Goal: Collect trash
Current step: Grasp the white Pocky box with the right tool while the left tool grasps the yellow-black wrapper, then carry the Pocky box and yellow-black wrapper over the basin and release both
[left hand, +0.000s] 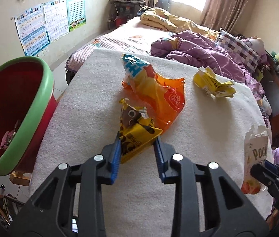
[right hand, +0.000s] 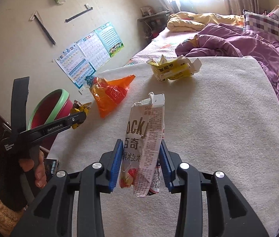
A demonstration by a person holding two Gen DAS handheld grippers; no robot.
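Now the right gripper (right hand: 141, 156) clamps the Pocky box (right hand: 145, 138) upright, torn end up; the left gripper (left hand: 137, 148) pinches the yellow wrapper (left hand: 135, 136), its length pointing away.

surface: white textured cloth (left hand: 92, 106) over a table, set against the bed
centre: orange plastic bag (left hand: 165, 96), crumpled, lying on the cloth
6 o'clock of the bag: yellow snack wrapper (left hand: 137, 136), touching the bag's lower edge
2 o'clock of the bag: torn yellow carton (left hand: 212, 83), well apart from it, near the far right edge
remaining cloth: bare in the near half, left wrist view
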